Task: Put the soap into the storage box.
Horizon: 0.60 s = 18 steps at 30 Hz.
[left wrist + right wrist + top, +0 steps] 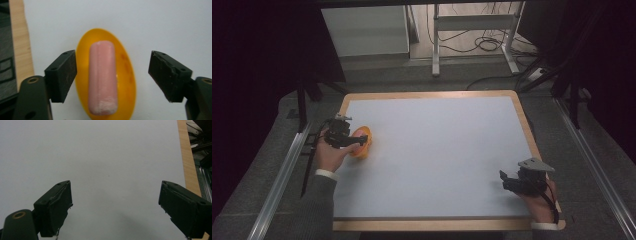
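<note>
While the left tool [112, 75] straddles, jaws spread, a pink sausage [102, 77] lying in an orange oval plastic dish [125, 75], the right tool [115, 212] stands well apart from that dish, likewise spread.

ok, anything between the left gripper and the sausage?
Nothing visible. The left gripper is open, with the pink sausage lying in the orange dish between its jaws. The pads are clear of the sausage on both sides. One jaw sits close to the dish rim; contact there cannot be told.
</note>
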{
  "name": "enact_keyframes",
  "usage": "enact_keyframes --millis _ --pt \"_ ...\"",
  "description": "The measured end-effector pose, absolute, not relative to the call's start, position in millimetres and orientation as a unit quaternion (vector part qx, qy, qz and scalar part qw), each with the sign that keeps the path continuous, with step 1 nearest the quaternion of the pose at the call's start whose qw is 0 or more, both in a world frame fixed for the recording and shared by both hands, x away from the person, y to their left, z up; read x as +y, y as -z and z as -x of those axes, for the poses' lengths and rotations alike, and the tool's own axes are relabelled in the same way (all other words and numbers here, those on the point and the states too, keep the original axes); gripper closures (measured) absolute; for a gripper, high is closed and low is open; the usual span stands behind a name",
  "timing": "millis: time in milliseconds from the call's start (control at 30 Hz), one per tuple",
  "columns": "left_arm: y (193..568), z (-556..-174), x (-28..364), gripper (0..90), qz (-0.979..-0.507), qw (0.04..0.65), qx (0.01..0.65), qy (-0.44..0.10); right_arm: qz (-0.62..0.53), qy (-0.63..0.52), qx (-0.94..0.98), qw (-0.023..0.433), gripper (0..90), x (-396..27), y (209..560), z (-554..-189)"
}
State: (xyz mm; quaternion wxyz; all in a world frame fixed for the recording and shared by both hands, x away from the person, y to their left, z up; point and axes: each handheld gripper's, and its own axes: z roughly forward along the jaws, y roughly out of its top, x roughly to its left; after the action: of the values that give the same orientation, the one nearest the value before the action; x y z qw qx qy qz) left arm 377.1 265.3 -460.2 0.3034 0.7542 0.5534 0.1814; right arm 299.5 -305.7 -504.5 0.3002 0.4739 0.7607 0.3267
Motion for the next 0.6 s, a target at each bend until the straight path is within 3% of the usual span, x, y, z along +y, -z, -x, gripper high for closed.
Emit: enact_keyframes --millis 600 --pt "456.2 -314.2 245.3 22.2 -0.771 0.378 0.474 -0.192 -0.470 -0.329 0.761 0.301 11.3 -303.4 502.9 -298.6"
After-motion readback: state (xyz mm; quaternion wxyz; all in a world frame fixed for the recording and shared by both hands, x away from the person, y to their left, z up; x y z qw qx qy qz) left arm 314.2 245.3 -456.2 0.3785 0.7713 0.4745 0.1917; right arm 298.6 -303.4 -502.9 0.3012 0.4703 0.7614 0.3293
